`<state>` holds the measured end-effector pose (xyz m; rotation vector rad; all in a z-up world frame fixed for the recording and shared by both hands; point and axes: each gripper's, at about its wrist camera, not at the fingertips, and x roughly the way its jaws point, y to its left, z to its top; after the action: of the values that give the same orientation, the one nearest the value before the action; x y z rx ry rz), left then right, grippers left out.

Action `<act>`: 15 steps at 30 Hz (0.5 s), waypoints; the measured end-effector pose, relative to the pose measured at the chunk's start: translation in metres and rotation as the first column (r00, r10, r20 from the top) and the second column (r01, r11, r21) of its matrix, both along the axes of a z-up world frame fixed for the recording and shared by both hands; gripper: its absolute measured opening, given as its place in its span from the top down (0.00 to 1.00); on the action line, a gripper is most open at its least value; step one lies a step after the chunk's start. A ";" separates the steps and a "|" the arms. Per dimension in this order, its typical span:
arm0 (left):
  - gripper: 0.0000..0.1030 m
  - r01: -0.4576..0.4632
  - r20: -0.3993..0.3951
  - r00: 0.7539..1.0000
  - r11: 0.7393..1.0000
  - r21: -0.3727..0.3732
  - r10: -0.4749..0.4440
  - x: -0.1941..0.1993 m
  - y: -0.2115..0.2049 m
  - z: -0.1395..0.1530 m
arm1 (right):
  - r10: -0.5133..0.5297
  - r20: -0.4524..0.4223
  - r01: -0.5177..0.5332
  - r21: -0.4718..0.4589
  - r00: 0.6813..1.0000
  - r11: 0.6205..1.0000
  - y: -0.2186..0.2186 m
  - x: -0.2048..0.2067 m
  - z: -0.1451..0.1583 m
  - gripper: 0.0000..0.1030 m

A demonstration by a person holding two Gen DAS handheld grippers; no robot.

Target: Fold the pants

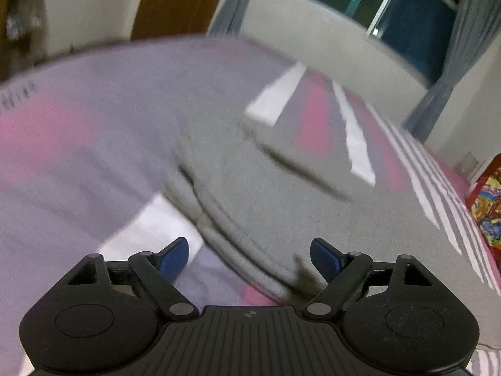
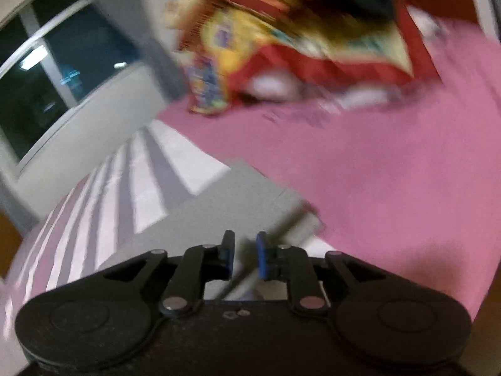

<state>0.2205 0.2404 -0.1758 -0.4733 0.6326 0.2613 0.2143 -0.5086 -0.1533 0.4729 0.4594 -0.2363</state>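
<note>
Grey pants (image 1: 250, 194) lie spread on the bed; both views are motion-blurred. In the left wrist view the waistband curves across just ahead of my left gripper (image 1: 249, 255), whose blue fingertips (image 1: 175, 255) stand wide apart and hold nothing. A pant leg runs away to the upper right. In the right wrist view a grey pant leg end (image 2: 250, 200) lies flat ahead of my right gripper (image 2: 245, 257). Its blue pads (image 2: 261, 258) are close together with a narrow gap, and grey cloth shows between them, so I cannot tell whether they grip it.
The bedsheet (image 2: 391, 172) is pink with white and lilac stripes (image 1: 357, 138). A colourful red and yellow quilt (image 2: 281, 40) is heaped at the bed's far end. A window (image 1: 407, 15) with grey curtains, a white wall and a brown door (image 1: 178, 0) lie beyond.
</note>
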 end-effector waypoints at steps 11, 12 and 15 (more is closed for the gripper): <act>0.18 0.371 0.020 0.927 0.923 0.100 -0.374 0.076 -0.144 -0.009 | 0.656 -0.086 -0.662 -0.103 0.750 0.743 0.219 0.072 -0.009 0.84; 0.18 0.358 -0.011 0.933 0.927 0.110 -0.359 0.083 -0.147 -0.017 | 0.683 -0.114 -0.692 -0.110 0.722 0.713 0.239 0.081 -0.015 0.84; 0.10 0.410 -0.090 0.912 0.893 0.186 -0.400 0.094 -0.158 -0.020 | 0.675 -0.278 -0.721 -0.113 0.683 0.683 0.278 0.110 -0.038 0.84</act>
<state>0.3147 0.0822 -0.1954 -0.1310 0.7292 -0.0624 0.3238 -0.2309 -0.1918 0.0241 0.7914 0.4247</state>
